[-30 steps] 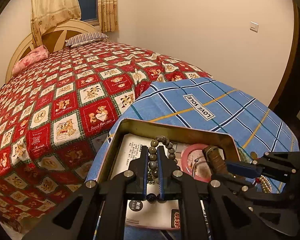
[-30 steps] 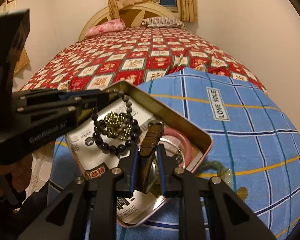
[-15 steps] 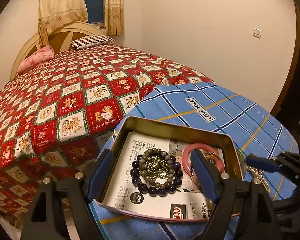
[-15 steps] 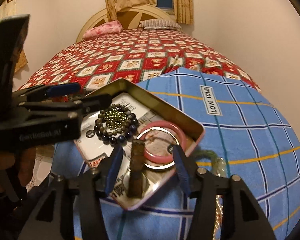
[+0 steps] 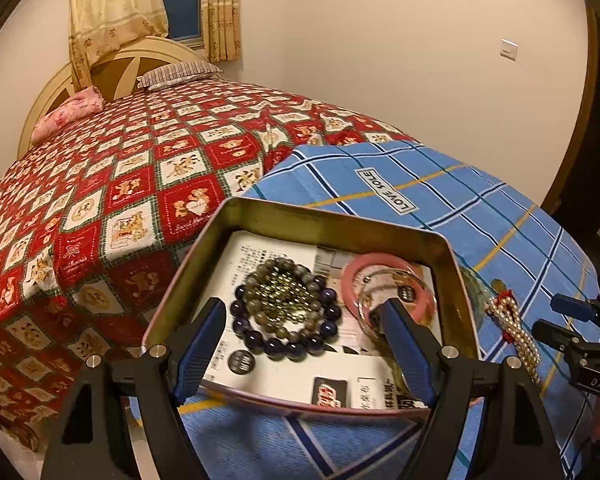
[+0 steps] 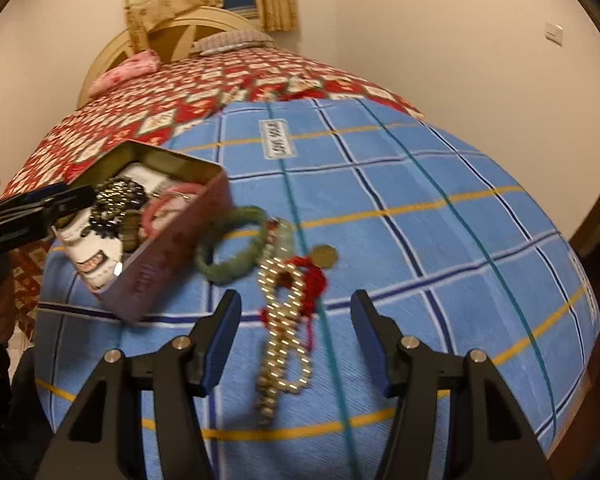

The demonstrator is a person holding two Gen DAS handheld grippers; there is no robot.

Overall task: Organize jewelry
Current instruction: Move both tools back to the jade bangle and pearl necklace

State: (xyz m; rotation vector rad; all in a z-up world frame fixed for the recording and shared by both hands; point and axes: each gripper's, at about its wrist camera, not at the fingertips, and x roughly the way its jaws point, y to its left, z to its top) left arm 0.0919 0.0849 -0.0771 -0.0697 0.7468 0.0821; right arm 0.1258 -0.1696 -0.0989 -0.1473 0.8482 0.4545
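Jewelry half sorted on blue plaid cloth (image 6: 440, 184), over red quilt (image 5: 120, 184).

In tin (image 5: 328, 222): dark bead bracelets (image 5: 286, 308), pink bangle (image 5: 354, 276). Beside it: green bangle (image 6: 236, 248), pearl strand (image 6: 282, 320). Left gripper (image 5: 304, 344) and right gripper (image 6: 294, 338) spread wide, holding nothing.

The tin box (image 5: 332, 220) is thin metal with a dull brassy sheen inside and a matt pink outside (image 6: 168, 264). Printed paper (image 5: 296, 376) lines its bottom. The dark bead bracelet (image 5: 286, 312) is polished and glossy; the pink bangle (image 5: 350, 280) looks smooth and shiny. The pearl necklace (image 6: 284, 332) gleams, tied with rough red thread (image 6: 314, 280). The green bangle (image 6: 232, 248) looks smooth, though blurred. The blue checked towel (image 6: 420, 216) is coarse woven cloth. The gripper fingers (image 5: 200, 344) are matt black plastic with textured blue pads.
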